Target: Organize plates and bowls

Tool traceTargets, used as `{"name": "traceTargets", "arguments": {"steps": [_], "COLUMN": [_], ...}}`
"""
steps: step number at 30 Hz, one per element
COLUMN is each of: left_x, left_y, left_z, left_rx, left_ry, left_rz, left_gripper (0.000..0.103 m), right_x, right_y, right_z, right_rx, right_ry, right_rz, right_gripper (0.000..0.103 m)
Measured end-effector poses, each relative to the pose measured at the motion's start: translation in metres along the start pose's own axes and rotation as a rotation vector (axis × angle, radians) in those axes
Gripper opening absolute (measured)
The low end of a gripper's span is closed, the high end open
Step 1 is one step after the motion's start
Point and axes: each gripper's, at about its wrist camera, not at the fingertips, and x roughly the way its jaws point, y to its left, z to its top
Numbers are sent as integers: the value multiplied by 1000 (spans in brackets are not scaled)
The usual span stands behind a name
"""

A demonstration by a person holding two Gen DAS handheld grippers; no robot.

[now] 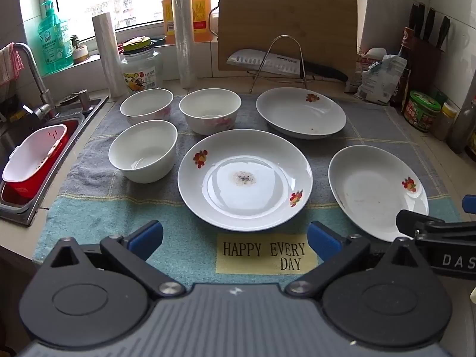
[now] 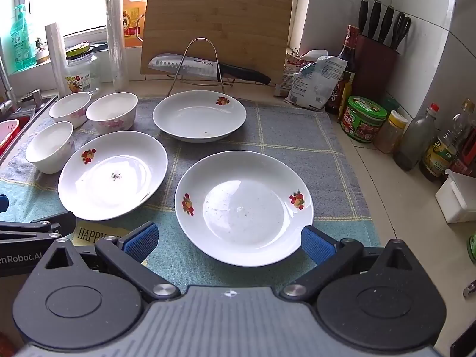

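Plates and bowls are all lying apart on the towel (image 1: 98,208), nothing stacked yet, so by my judgement the organizing is only starting.

Nearest, the right gripper (image 2: 229,239) is hovering with its jaws wide apart and empty, and the right plate (image 2: 244,205) is sitting just ahead of it, its near rim between the two blue pads (image 2: 316,245). The risk here: the rim is thin, glossy and sloping, so a shallow bite is likely to slip, and the plate may tip or drop back on the towel.

The left gripper (image 1: 235,241) is also hanging open and holding nothing, just behind the middle plate (image 1: 244,180). This plate is carrying a dark stain in its centre; if another plate is stacked on it, dirt could be passing to the underside.

Both grippers are working close beside each other, so they may collide when one is reaching across.

Ahead and to the left of the left gripper, the three bowls (image 1: 143,151) are standing near together, the two far ones almost touching. An open jaw coming down on one could push its neighbour toward the sink (image 1: 20,208).

Farther ahead, the far plate (image 1: 300,112) is lying just in front of the wire rack (image 1: 279,59) with a knife (image 1: 285,64), and a long reach could knock them.
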Motion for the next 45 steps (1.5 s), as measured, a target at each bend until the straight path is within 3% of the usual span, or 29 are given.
{"name": "traceTargets", "arguments": {"steps": [45], "left_x": [-10], "left_y": [3], "left_z": [5], "left_rx": [-14], "left_ry": [0], "left_rz": [17], "left_gripper": [102], "right_x": [-5], "right_y": [3], "right_z": [5], "right_rx": [-14], "right_ry": [-34], "right_rz": [2], "right_gripper": [103]}}
